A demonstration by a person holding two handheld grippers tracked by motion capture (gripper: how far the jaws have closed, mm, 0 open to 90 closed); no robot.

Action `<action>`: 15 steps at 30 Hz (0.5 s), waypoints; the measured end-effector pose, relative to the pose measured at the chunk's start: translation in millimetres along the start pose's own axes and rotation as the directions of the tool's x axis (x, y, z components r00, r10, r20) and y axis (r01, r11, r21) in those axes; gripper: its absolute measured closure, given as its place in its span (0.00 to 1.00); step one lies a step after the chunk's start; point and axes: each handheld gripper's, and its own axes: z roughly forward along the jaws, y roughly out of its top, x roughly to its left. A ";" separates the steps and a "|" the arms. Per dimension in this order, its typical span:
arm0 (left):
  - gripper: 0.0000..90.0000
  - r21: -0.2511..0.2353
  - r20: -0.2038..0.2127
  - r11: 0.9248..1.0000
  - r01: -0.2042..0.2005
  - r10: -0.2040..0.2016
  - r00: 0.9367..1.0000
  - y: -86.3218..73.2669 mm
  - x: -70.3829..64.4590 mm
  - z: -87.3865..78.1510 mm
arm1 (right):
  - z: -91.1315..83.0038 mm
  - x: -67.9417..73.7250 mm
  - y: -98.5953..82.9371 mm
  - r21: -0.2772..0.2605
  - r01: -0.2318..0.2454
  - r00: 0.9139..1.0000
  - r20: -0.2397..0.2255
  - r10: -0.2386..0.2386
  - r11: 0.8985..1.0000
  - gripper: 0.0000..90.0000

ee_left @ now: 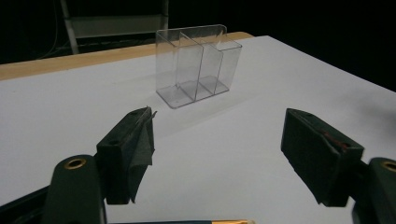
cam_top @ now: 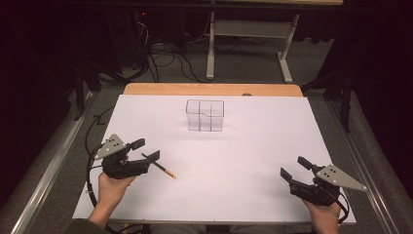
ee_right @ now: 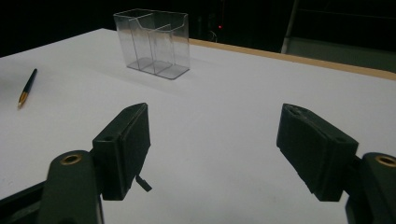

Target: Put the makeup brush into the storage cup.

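A clear plastic organizer [cam_top: 204, 115] with several compartments stands upright at the middle of the white table top [cam_top: 243, 161]. A dark pen [cam_top: 160, 166] with a gold tip lies flat on the table at the left. My left gripper [cam_top: 146, 149] is open just above the pen's dark end, and nothing sits between its fingers. In the left gripper view the organizer [ee_left: 198, 65] stands ahead of the left gripper [ee_left: 218, 113], and the pen [ee_left: 205, 222] shows at the bottom edge. My right gripper [cam_top: 294, 167] rests open and empty at the table's right. The right gripper view has the right gripper [ee_right: 214, 109], the organizer [ee_right: 154, 42] and the pen [ee_right: 27, 87].
A wooden strip [cam_top: 214, 89] runs along the table's far edge. Beyond it on the dark floor stand a white desk frame [cam_top: 248, 44] and loose cables [cam_top: 165, 61]. Metal rails [cam_top: 44, 180] flank the table on both sides.
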 end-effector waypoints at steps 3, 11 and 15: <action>0.29 -0.004 0.004 1.000 0.004 -0.004 1.000 1.9 1.0 -0.7 | 0.2 -0.1 -0.1 0.001 -0.001 1.000 0.001 0.001 1.000 0.30; 0.29 -0.012 0.009 1.000 0.017 -0.017 1.000 6.1 2.2 0.7 | 0.4 -0.1 -0.1 0.003 0.000 1.000 -0.002 0.000 1.000 0.30; 0.29 -0.011 0.019 1.000 0.020 -0.019 1.000 8.1 1.9 3.5 | 0.7 -0.3 -0.2 0.003 0.002 1.000 -0.004 -0.002 1.000 0.30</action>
